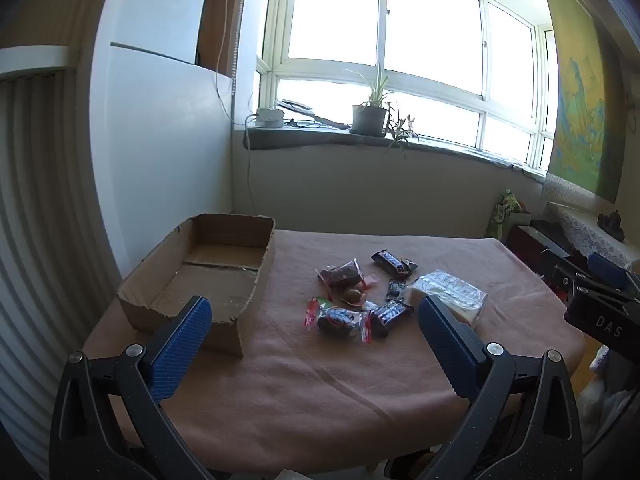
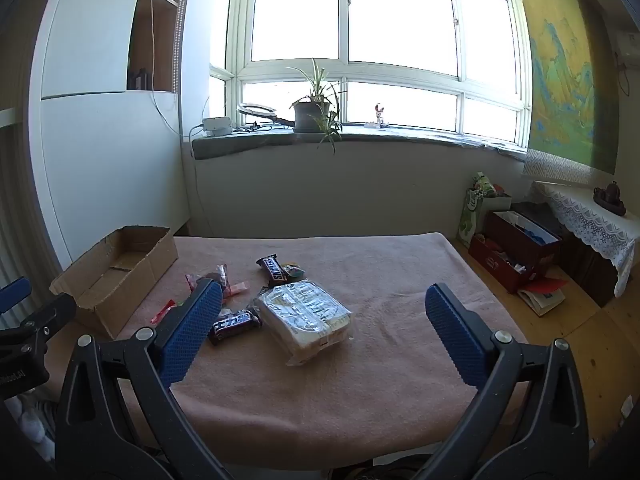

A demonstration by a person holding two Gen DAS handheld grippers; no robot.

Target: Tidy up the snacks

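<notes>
An empty cardboard box stands at the left of the table, which is covered by a pink cloth. Several snacks lie in a loose pile in the middle. Among them are a large clear-wrapped pack, a Snickers bar, a smaller dark bar and a dark red pack. My left gripper hangs open above the near edge with nothing between its fingers. My right gripper is open too, short of the clear pack.
A windowsill with a potted plant runs along the far wall. Red boxes and bags sit on the wooden floor at the right, beside a lace-covered cabinet. A white cabinet rises behind the cardboard box.
</notes>
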